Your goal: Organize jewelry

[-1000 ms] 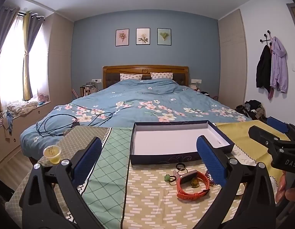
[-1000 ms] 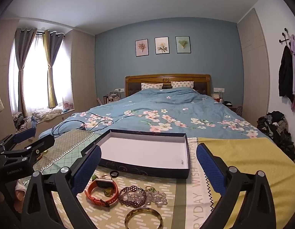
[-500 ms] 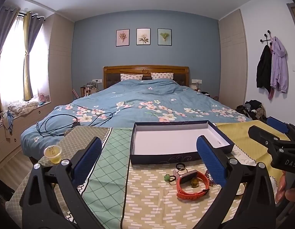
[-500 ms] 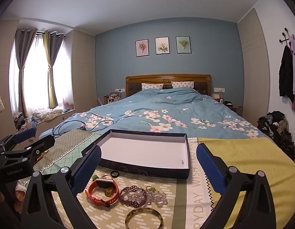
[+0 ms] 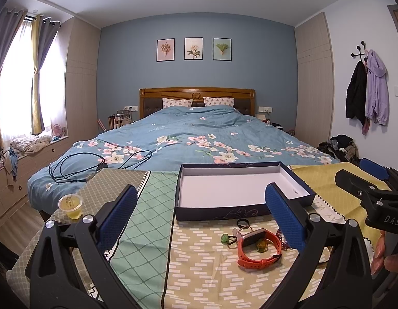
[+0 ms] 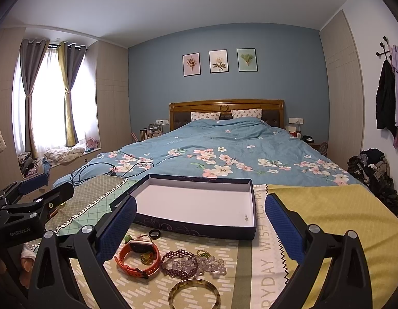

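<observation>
Nothing on the surface has shifted against the earlier frames, and both claws hold the same stations. Left wrist view: left claw point(image 5: 201, 215) stands wide open, blue pads well apart, nothing between them. Ahead lies the empty shallow box point(image 5: 240, 189), dark blue walls, white floor, resting on the patterned cloth point(image 5: 199, 270) that covers the surface. Just before the box's near wall sits a small black ring point(image 5: 242, 222). Nearer the camera, the orange watch point(image 5: 259, 248) lies on its side, with a small green ornament point(image 5: 226, 239) just to its left. A cup of yellow liquid point(image 5: 70, 206) stands at the cloth's far left edge. Right claw point(image 5: 371, 177) shows at the right margin, its opening not determinable from this view. Right wrist view: right claw point(image 6: 200, 228) is likewise fully open and grips nothing. Between its pads, near the camera, lie the orange watch point(image 6: 138, 257), a dark beaded bracelet point(image 6: 179, 262) touching clear beads point(image 6: 212, 264), and a gold bangle point(image 6: 193, 293) closest to the lens. All jewelry lies outside the box point(image 6: 199, 206). The bed point(image 6: 224, 154) lies beyond the surface
</observation>
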